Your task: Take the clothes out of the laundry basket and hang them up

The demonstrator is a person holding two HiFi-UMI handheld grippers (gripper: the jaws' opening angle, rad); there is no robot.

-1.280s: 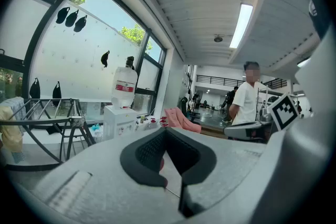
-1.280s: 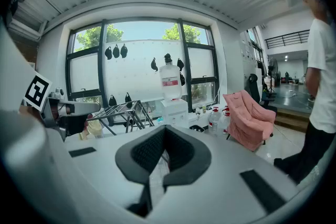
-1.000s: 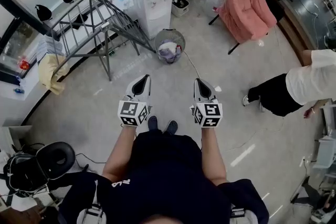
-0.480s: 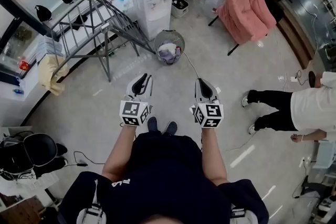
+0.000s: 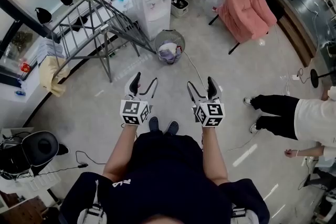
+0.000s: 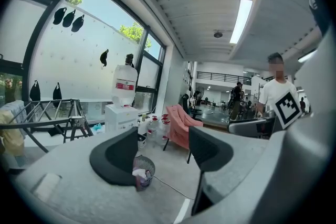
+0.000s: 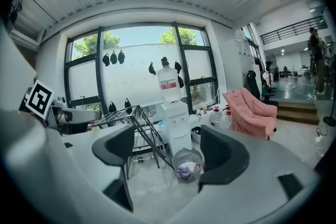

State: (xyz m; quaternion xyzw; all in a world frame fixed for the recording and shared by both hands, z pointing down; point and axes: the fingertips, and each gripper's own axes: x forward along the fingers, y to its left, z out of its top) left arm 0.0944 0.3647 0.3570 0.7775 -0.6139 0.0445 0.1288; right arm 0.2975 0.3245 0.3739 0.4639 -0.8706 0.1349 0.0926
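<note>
The jaws of the left gripper (image 5: 145, 81) and the right gripper (image 5: 201, 84) have just been opening and now stand wide, with nothing between them. The laundry basket (image 5: 160, 42), with clothes (image 5: 169, 51) heaped inside, sits well ahead of both, roughly midway between them. The drying rack (image 5: 100, 23) stands ahead-left of the left gripper. Nothing is picked yet; both look readied for a first reach
</note>
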